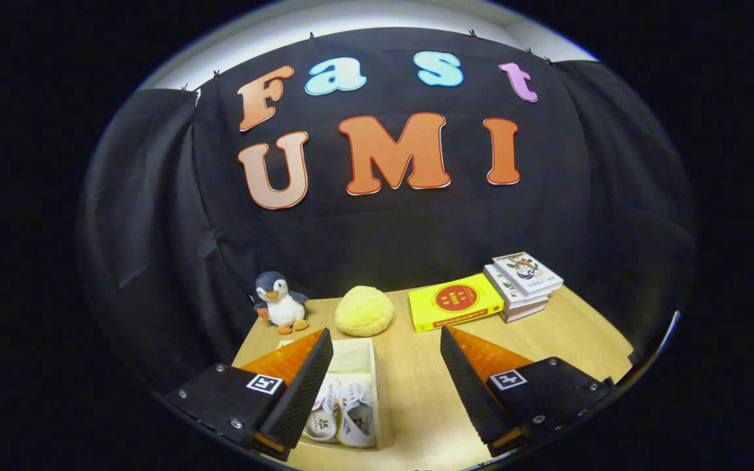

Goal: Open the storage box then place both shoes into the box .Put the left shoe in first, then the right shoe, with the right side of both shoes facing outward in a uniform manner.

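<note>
An open cream storage box (373, 366) lies on the wooden table, just right of my left finger and partly hidden behind it. Two small white shoes (344, 415) sit side by side inside it, at the near end. My gripper (387, 353) hangs above the table with its two black ribbed fingers (465, 383) spread wide and nothing between them. The box lies under the left half of the gap between the fingers.
Beyond the box sit a plush penguin (279, 302), a yellow round plush (364, 311), a yellow book (454, 301) and a stack of books (522, 284) at the table's back right. Black cloth walls close in the table behind and at both sides.
</note>
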Available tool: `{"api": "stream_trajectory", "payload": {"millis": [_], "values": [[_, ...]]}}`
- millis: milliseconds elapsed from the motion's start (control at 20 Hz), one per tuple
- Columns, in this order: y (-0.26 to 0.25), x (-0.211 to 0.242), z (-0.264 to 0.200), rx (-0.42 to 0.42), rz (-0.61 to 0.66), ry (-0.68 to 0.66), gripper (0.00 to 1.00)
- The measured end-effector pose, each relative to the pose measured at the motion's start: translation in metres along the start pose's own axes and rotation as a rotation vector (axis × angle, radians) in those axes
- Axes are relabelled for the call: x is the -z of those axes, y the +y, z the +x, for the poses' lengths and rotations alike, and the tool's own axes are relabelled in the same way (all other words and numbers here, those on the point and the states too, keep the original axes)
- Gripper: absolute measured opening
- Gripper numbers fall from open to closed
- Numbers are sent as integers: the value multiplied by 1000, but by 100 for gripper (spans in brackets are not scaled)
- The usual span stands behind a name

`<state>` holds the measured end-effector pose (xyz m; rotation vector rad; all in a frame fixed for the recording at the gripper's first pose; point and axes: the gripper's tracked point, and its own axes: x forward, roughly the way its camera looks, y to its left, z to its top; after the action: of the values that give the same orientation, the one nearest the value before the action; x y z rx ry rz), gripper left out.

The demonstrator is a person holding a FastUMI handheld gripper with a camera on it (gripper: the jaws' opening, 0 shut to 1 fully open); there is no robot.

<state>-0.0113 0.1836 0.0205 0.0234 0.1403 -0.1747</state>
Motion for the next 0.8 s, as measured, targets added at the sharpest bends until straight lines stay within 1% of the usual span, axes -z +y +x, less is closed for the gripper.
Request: {"api": "stream_trajectory", "payload": {"millis": [250,450,650,800], "values": [[-33,-27,-22,22,-46,-34,99],[-55,-44,-35,38,-47,-74,99],[-75,-47,-42,48,-39,-83,99],[-73,-45,-43,22,-19,-76,99]]}}
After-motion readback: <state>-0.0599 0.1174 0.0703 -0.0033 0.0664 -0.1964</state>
